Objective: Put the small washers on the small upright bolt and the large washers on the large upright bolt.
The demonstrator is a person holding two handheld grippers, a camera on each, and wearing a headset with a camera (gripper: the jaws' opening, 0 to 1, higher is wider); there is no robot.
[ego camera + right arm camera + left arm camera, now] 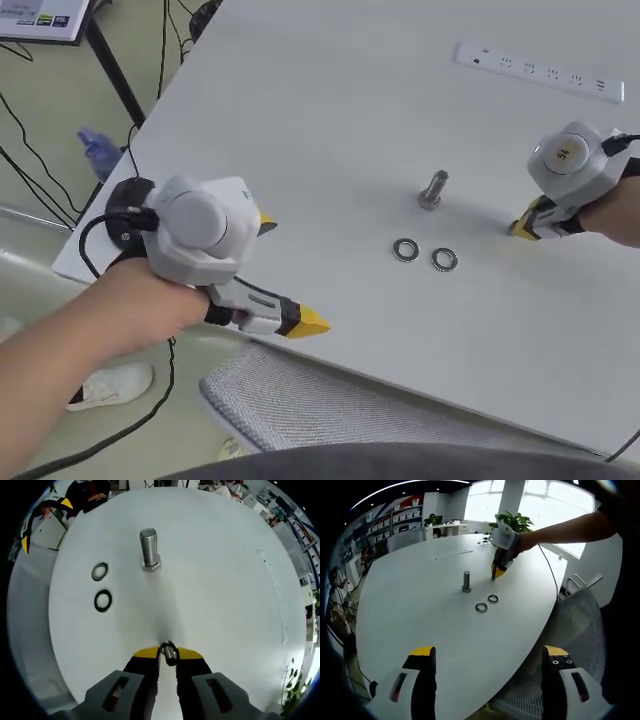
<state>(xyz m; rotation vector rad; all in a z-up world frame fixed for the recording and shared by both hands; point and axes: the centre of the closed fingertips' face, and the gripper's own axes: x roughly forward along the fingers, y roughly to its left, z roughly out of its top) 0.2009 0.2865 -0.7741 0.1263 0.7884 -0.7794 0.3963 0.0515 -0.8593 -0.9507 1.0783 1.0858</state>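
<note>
You're working in bright, even daylight. In the left gripper view the windows (540, 505) are blown out to white, and the white table (330, 120) gives the light back with a mild sheen. Shadows are soft and faint: the large bolt (148, 550) throws a pale grey one toward your right gripper (168, 656). Both gripper views bend strongly at the edges, curving the table's rim. The small metal part (170, 652) pinched between the right jaws looks slightly soft, close to the lens. Your left gripper (487, 652), jaws wide apart, blurs toward its base. The head view is a little soft throughout.
</note>
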